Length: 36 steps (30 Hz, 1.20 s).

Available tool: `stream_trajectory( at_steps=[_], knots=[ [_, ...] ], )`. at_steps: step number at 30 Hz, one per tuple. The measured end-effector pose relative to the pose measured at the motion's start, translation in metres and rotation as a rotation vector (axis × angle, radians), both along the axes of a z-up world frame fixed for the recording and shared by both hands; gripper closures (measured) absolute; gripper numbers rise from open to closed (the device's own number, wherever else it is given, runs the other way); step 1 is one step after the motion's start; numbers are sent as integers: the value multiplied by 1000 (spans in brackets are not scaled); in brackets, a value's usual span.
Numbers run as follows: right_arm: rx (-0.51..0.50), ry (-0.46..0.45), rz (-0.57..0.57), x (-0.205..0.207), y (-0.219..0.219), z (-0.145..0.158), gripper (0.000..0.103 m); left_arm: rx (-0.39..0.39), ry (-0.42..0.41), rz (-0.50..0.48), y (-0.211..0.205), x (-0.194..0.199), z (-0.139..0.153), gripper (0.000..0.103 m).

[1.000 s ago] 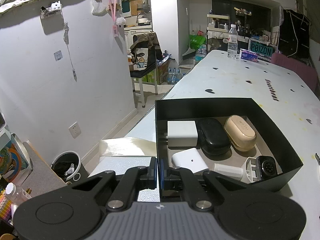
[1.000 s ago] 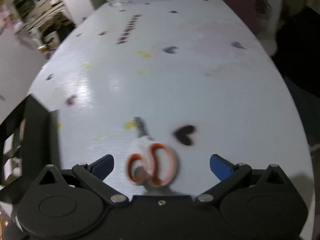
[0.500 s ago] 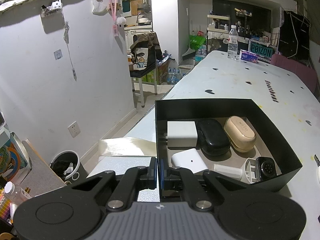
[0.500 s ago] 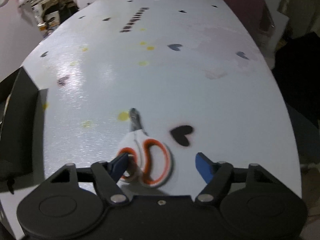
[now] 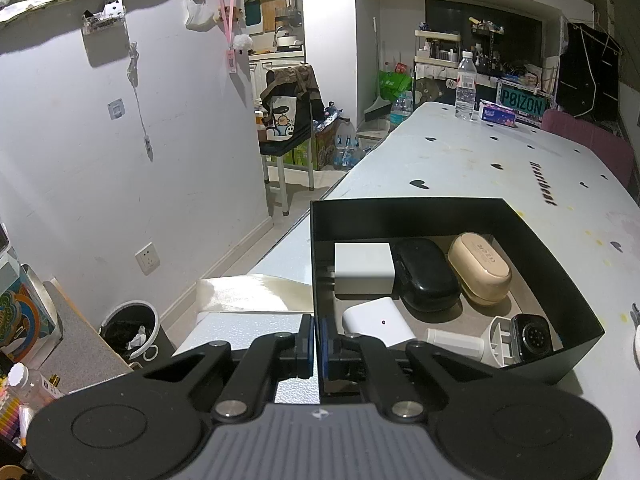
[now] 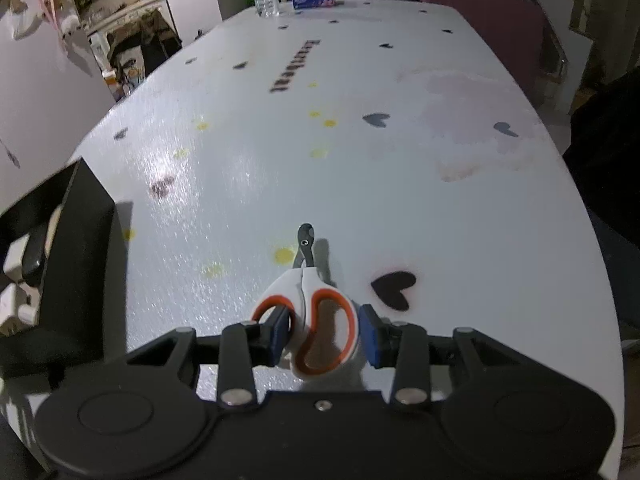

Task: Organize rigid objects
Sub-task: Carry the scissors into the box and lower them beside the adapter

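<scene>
Left hand-held gripper (image 5: 317,336) pinched closed; right (image 6: 325,330) clamping.

A water bottle (image 5: 465,80) and tissue pack (image 5: 499,112) stand at the table's (image 6: 400,200) far end; a bin (image 5: 128,330) sits by the wall

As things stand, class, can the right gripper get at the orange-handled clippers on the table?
Probably yes. The right gripper already straddles the clippers' handles, its pads close on both sides, with nothing between them. Whether it grips them yet is unclear.
</scene>
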State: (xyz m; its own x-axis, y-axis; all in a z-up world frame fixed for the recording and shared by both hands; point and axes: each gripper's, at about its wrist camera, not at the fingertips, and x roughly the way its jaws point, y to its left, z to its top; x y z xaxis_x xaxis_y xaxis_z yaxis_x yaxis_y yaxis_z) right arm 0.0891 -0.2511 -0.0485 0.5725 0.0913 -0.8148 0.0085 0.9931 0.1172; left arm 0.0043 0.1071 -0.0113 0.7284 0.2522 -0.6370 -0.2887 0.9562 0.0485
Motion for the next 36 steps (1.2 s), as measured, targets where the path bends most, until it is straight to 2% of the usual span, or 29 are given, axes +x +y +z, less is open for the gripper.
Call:
stream_trajectory(
  at_steps=[5, 8, 13, 17, 21, 25, 28, 31, 33, 36],
  knots=[
    [42, -81, -8, -9, -3, 17, 64, -1, 0, 0, 0, 0, 0, 100],
    [84, -147, 43, -14, 9, 37, 64, 0, 1, 1, 0, 0, 0, 100],
    [132, -230, 239, -15, 60, 69, 64, -1, -1, 3, 0, 0, 0, 100],
    [81, -261, 425, -15, 113, 81, 64, -3, -1, 2, 0, 0, 1, 100],
    [35, -263, 608, -11, 163, 79, 64, -6, -2, 0, 0, 0, 2, 100],
    [-1, -242, 726, -3, 204, 70, 64, -10, -5, -3, 1, 0, 3, 100],
    [-49, -223, 757, 1, 227, 57, 64, -11, -8, -8, 2, -1, 3, 100],
    [-92, -166, 673, 13, 234, 42, 64, -19, -9, -14, 4, -2, 3, 100],
    [-81, -124, 647, 19, 229, 38, 63, -21, -10, -17, 4, -2, 3, 100],
    [-53, -109, 633, 18, 219, 40, 62, -16, -12, -18, 4, -3, 3, 100]
  ],
)
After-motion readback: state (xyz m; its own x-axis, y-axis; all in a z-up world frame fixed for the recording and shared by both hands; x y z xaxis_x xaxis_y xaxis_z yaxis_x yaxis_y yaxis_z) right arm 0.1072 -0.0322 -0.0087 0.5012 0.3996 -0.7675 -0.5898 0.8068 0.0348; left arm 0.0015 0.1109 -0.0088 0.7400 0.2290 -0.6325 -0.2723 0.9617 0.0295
